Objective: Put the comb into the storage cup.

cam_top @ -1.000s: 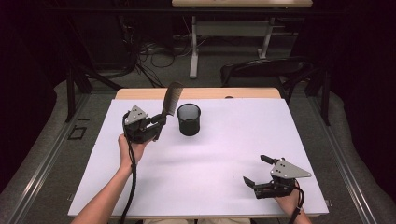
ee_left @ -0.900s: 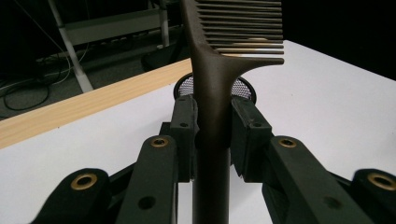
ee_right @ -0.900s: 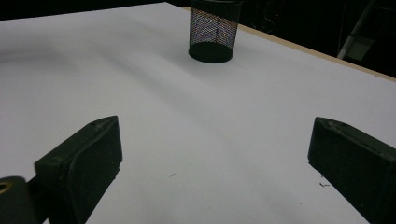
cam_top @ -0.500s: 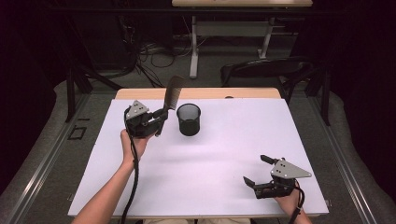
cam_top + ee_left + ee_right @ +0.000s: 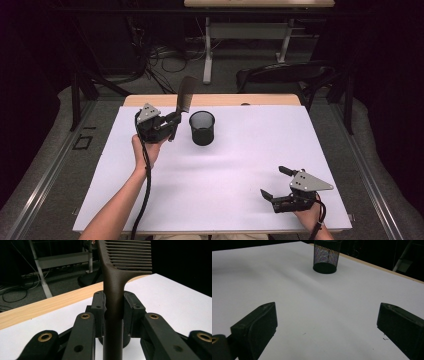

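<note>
A dim room with cables and table legs on the floor is surrounding a wooden table (image 5: 150, 100) that is wearing a white sheet (image 5: 235, 165) over most of its top. The landmark here is the black mesh cup (image 5: 202, 128), which is standing upright on the sheet toward the far edge.

Nearest the person, well apart from the cup and toward the sheet's near right corner, the right gripper (image 5: 278, 183) is resting low on the sheet in the person's hand, its jaws standing wide apart with nothing between them. In the right gripper view the two black fingers (image 5: 255, 326) are framing bare sheet, and the cup (image 5: 326, 257) is sitting far ahead.

Farther off, just to the left of the cup, the left gripper (image 5: 172, 125) is being held above the sheet, and its jaws are clamping the handle of a dark comb (image 5: 184, 96). The comb is standing nearly upright, its toothed end rising above the cup's rim and past the table's far edge. In the left gripper view the fingers (image 5: 98, 308) are pressing the comb's handle (image 5: 113, 312) from both sides, with the teeth pointing to the right at the top.
</note>
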The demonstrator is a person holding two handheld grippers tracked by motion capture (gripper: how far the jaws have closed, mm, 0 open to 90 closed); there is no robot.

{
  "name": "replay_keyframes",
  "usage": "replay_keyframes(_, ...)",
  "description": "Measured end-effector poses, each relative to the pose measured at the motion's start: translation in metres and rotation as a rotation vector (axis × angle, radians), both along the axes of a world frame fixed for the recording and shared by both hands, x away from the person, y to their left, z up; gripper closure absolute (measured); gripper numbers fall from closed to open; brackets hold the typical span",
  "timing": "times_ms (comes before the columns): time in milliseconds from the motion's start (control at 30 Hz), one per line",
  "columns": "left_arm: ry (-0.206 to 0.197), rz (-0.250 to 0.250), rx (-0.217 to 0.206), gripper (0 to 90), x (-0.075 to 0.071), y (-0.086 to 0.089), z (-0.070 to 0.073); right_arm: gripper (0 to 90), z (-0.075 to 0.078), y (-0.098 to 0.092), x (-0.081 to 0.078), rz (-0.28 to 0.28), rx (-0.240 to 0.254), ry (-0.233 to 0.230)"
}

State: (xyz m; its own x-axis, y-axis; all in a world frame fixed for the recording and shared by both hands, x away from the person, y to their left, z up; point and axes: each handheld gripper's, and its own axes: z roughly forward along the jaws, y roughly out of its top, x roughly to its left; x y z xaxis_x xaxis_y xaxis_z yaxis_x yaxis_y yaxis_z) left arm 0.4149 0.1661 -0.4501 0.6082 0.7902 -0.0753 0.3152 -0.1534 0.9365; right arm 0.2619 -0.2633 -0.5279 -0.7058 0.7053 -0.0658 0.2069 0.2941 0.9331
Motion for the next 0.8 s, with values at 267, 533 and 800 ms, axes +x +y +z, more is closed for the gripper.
replay_keyframes(267, 0.001, 0.005, -0.004, 72.7, 0.007, -0.003, 0.0, 2.7, 0.0, 0.0, 0.0, 0.0, -0.002, 0.007)
replay_keyframes(533, -0.004, 0.007, -0.013, 72.8, 0.013, -0.008, 0.003, 2.7, 0.0, 0.0, 0.0, -0.001, 0.001, 0.008)
replay_keyframes(800, -0.005, 0.011, -0.022, 72.8, 0.019, -0.012, 0.006, 2.7, 0.0, -0.001, 0.0, -0.001, 0.002, 0.004)
